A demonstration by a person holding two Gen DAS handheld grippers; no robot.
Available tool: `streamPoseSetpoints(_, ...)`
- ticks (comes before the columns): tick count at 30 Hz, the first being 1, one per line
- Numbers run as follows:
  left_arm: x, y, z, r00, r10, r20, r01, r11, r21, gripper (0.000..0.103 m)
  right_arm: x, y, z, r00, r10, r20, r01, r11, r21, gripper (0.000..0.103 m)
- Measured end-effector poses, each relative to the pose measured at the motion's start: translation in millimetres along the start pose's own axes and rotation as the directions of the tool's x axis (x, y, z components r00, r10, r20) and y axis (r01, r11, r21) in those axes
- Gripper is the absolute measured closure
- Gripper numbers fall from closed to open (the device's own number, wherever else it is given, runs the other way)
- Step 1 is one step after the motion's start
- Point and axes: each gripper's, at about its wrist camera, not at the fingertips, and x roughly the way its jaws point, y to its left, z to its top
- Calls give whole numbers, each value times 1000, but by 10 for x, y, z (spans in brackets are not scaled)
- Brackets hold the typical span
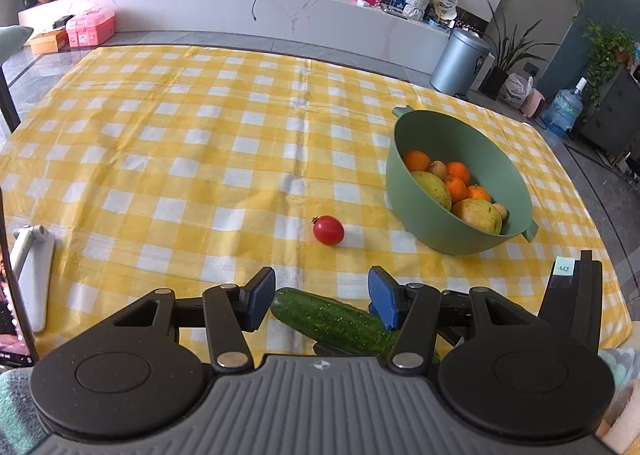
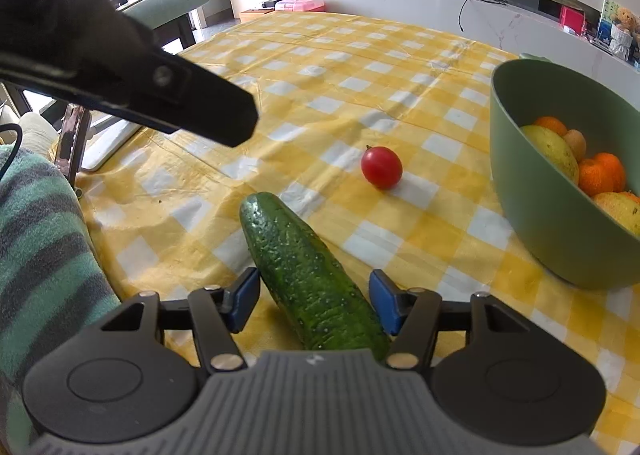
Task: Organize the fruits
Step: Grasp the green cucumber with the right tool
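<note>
A green cucumber (image 2: 308, 275) lies lengthwise between the blue pads of my right gripper (image 2: 314, 301), and both pads touch its sides near the close end. Whether its far end rests on the yellow checked cloth (image 2: 320, 67) I cannot tell. A small red tomato (image 2: 381, 167) sits on the cloth just beyond it. Right of that stands a green bowl (image 2: 540, 223) with oranges (image 2: 600, 175) and yellow-green fruit. My left gripper (image 1: 322, 301) hovers open above the cucumber (image 1: 332, 319), gripping nothing. The tomato (image 1: 328, 230) and bowl (image 1: 424, 223) lie ahead of it.
A phone on a white stand (image 1: 34, 275) is at the table's left edge. A striped green sleeve (image 2: 40, 255) is at the near left. The left gripper's dark body (image 2: 160, 75) hangs over the cloth's left part. A chair, a bin and a cabinet stand beyond the table.
</note>
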Motion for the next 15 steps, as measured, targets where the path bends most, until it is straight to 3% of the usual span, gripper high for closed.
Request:
streamPoseSetpoints(4,24,-29,10,1000,-8,16,8,1000,22,40,-44,-33,-5,1000,-5,5,5,999,35,53)
streamPoseSetpoints(8,55,-33,14,1000,-4,17,3,1000,23,40,-119,-206,-15,999,-32,11,30,987,158,64)
streamPoseSetpoints(11,82,-23,18,1000,0,13,0,1000,19,40,-168,-360,-36,998,-68,7,64,969,240,64)
streamPoseSetpoints(15,144,-31,26,1000,5,3,-5,1000,27,40,-179,-436,-40,998,-58,-1,56,958,280,64)
